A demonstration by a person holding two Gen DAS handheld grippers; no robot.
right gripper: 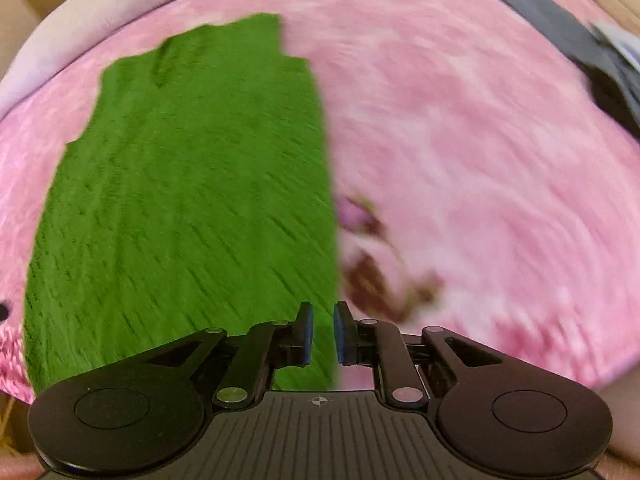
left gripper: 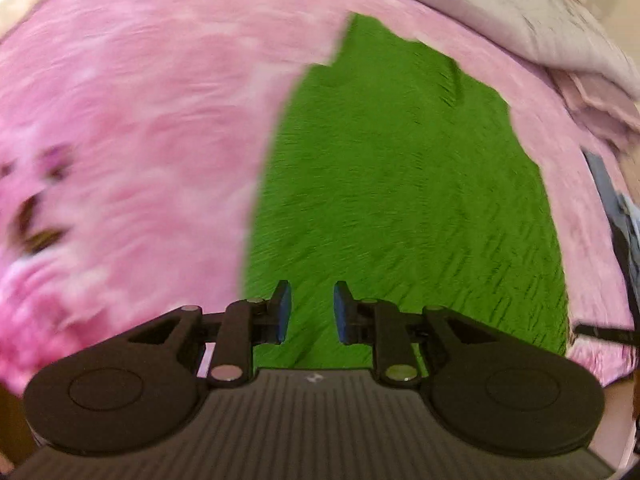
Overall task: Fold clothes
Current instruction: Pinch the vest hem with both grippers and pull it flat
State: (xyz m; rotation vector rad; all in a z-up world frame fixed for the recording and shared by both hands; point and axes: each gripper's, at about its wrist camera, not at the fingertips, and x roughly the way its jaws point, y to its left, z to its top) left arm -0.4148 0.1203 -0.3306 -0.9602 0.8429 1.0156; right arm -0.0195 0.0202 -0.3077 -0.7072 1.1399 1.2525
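Lying flat on a pink bedspread (right gripper: 460, 128), a green knitted garment (right gripper: 188, 184) forms a long, narrow panel, apparently already folded lengthwise. Its far end shows a notched corner and a small raised crease, likely a shoulder or neckline, though blur makes this uncertain. Its near end runs under both cameras.

From the left wrist view, the left gripper (left gripper: 311, 312) hangs over the near part of the green garment (left gripper: 400, 200), pointing steeply down. Its jaws stand slightly apart with nothing between them; only green knit shows through the gap. From the right wrist view, the right gripper (right gripper: 322, 334) hovers over the garment's right-hand long edge, where green meets pink. Its jaws are also narrowly parted and empty.

The step in hand appears to be taking hold of the near end, ready to fold it toward the far end. To do this well, each gripper should likely pinch all stacked layers at a near corner, not just the top one. Both corners should lift together and travel evenly, so the edges line up and the knit does not skew. Thick, stretchy knit may sag between the two grips, so keeping it lightly taut helps.

Beyond the garment, the pink bedspread (left gripper: 140, 120) carries a dark printed motif (right gripper: 380, 276). A pale lilac pillow or blanket (left gripper: 500, 12) lies along the far edge. A dark grey object (right gripper: 580, 48) sits far right, too blurred to identify.
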